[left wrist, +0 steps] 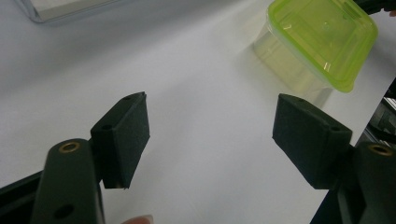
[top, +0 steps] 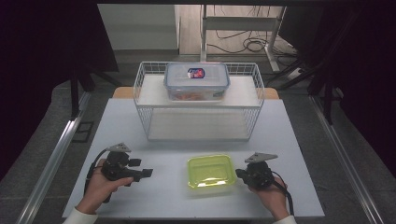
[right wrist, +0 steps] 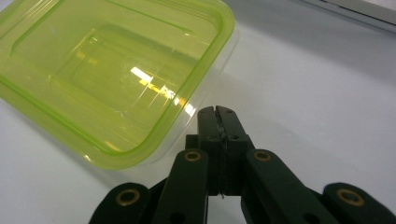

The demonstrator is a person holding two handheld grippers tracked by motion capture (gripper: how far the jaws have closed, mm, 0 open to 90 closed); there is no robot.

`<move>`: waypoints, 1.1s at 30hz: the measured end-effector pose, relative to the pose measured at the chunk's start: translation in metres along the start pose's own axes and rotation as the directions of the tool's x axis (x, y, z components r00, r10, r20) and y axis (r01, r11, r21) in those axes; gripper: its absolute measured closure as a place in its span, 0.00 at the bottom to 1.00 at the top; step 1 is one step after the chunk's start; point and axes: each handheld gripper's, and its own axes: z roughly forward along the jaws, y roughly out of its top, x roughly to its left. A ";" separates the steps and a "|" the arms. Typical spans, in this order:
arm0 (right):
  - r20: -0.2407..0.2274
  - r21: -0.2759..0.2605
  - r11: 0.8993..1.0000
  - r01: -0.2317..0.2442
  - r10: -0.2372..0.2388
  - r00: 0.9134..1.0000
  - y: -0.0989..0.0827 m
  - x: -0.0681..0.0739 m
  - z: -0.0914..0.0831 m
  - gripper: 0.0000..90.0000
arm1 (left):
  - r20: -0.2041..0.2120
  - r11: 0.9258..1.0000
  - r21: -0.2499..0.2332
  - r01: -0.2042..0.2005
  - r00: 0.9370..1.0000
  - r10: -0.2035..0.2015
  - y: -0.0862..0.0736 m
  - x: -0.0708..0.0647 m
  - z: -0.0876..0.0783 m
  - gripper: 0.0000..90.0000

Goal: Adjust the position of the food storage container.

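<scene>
Right gripper [right wrist: 215,112]: jaws pressed together, empty, just beside the green-lidded container [right wrist: 105,74] on the desk [right wrist: 327,84]. Left gripper [left wrist: 210,135]: jaws wide apart, empty, above bare desk.

A lab or test room is indicated, not a home. A plain white table [top: 280,140] is set on a grey floor, flanked by metal rails [top: 51,163] at both sides. Dark curtains [top: 46,42] are hung left and right, closing off the work area. Loose cables [top: 243,44] are seen strewn on the floor behind, near the metal legs of a frame [top: 275,42]. A white wire rack [top: 198,100] is placed on the table as a staged prop.
</scene>
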 end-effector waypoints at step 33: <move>-0.059 -0.054 0.998 -0.016 0.013 0.998 0.006 0.019 0.002 0.98 | 0.004 1.000 -0.004 -0.006 1.000 0.006 0.001 -0.002 0.002 0.30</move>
